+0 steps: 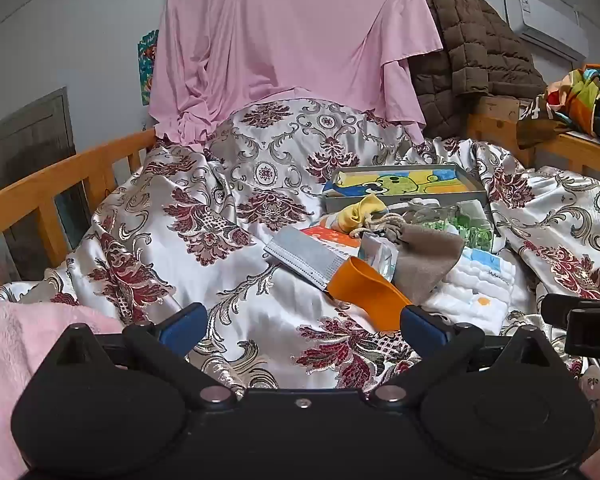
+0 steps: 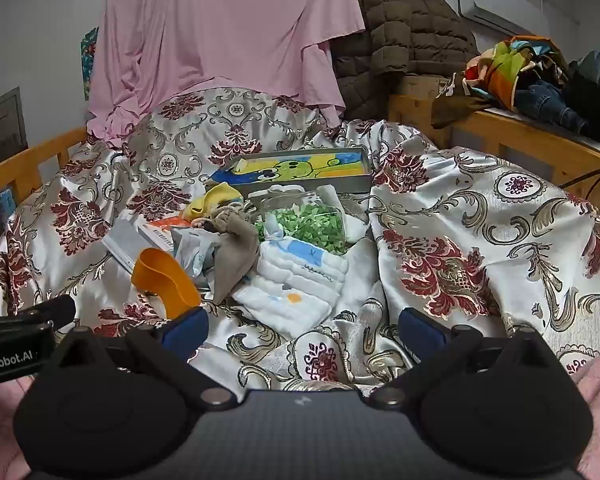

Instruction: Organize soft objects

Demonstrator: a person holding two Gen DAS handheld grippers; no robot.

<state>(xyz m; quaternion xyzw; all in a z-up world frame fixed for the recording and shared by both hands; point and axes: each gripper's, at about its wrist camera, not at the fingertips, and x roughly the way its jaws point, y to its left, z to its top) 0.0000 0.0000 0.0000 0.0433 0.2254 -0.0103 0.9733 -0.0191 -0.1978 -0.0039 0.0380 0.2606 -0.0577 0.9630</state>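
Left wrist view: left gripper [image 1: 302, 326] jaws wide, empty, above floral bedspread [image 1: 204, 216]. Orange band [image 1: 366, 288] long axis diagonal, near end toward right finger. Soft pile mid-bed, before grey box [image 1: 404, 190].

Right wrist view: right gripper [image 2: 304, 328] wide, empty; white quilted cloth [image 2: 296, 284] just ahead. Pink sheet [image 2: 228, 36] hangs behind.

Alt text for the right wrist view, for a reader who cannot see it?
The right gripper hangs open and empty above a patterned satin bedspread. Ahead lies a heap of small soft things: a white quilted cloth, a grey pouch and an orange band, before a shallow tin box.
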